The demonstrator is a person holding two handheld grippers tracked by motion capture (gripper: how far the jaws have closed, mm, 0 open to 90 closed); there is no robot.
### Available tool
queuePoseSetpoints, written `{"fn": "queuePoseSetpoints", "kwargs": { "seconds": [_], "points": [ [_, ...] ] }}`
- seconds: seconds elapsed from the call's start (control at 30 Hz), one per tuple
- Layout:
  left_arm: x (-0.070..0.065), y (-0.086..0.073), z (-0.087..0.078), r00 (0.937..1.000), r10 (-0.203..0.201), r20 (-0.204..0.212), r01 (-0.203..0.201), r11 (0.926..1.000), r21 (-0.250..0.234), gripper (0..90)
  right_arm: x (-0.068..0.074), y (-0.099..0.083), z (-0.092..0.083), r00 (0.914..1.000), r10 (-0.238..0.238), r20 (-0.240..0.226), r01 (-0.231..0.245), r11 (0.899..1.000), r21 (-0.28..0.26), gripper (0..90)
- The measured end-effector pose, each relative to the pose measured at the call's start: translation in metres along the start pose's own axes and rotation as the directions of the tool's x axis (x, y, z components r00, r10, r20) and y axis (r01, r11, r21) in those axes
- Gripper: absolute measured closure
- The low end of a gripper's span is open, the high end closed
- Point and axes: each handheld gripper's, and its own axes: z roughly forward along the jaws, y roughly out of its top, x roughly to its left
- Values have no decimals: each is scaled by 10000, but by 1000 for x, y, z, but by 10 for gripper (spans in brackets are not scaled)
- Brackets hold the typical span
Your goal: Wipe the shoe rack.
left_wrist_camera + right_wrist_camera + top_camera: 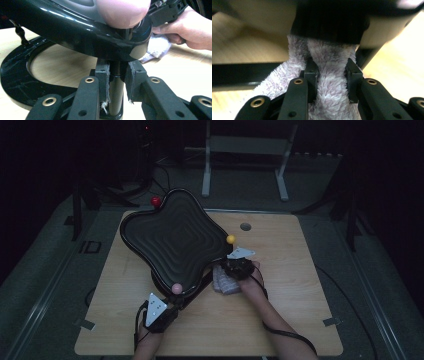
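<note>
On the wooden desk [280, 320] stands a black wavy tray [172, 237] on a ring-shaped base [15, 82], with coloured balls at its corners. The left gripper [117, 82] has its fingers [103, 77] pinching the thin black post [116, 92] under the pink ball [122, 12], steadying the tray. The right gripper [330, 75] has its fingers [310, 75] pressed together on a fluffy pale cloth [329, 100], which touches the tray's dark edge [329, 27] near the yellow ball [230, 239]. To wipe well, I judge the left grip should stay firm while the cloth is dragged along the rim with light, even pressure, so the tray does not tip.
</note>
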Motion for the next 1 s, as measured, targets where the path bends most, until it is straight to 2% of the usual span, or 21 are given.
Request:
{"fn": "queuePoseSetpoints", "kwargs": {
  "seconds": [0.07,0.1,0.27,0.3,0.4,0.53,0.6,0.63,0.7,0.77,0.8,0.83,0.87,0.9,0.97,1.0],
  "points": [
    [1,0,0,9999,-78,139,78,10000,-2,746,-1,2,-1,10000,56,38,-56,9999,-94,700],
    [2,0,0,9998,-72,160,72,10000,-6,746,-2,4,1,9991,-162,400,167,9998,-139,700],
    [3,-2,-3,9999,-132,83,132,9999,-71,746,3,-2,5,9954,-584,758,578,9983,100,705],
    [4,-3,-5,9999,-111,5,111,9999,-102,746,3,-3,4,9959,-557,713,550,9984,116,706],
    [7,-5,-10,9996,-115,-277,110,9998,-184,746,3,-8,-4,9992,-69,405,73,9999,-98,709],
    [17,-9,-16,9968,-336,-729,315,9991,-294,744,8,-19,-22,9996,-221,-178,213,9987,-463,709],
    [21,-10,-18,9928,-308,-1154,273,9991,-314,744,6,-25,-30,9998,-177,-92,172,9986,-492,709],
    [24,-10,-19,9924,-272,-1197,238,9993,-298,743,4,-26,-32,9998,-164,-70,161,9987,-478,709],
    [31,-11,-21,9938,-225,-1087,190,9993,-329,743,0,-28,-36,10000,-32,-44,29,9981,-610,709],
    [38,-12,-22,9977,-124,-659,102,9994,-341,741,-2,-29,-39,10000,21,-72,-26,9972,-743,708],
    [41,-13,-23,9986,-12,-536,-6,9994,-345,732,-2,-29,-40,10000,-33,-57,28,9966,-820,708],
    [44,-13,-24,9984,284,-497,-303,9989,-363,736,-1,-28,-40,9999,-99,-54,94,9961,-882,708],
    [48,-13,-25,9988,316,-380,-329,9988,-350,737,0,-28,-40,9998,-157,-87,148,9947,-1013,708],
    [52,-13,-26,9998,156,-154,-160,9994,-317,738,0,-27,-40,9998,-208,-82,197,9936,-1115,707],
    [59,-14,-28,9998,170,-45,-172,9993,-327,741,2,-26,-41,9996,-259,-66,247,9898,-1400,707],
    [63,-14,-29,9998,-24,198,31,9994,-357,743,3,-25,-41,9995,-300,-21,293,9871,-1573,706]
  ]
}}
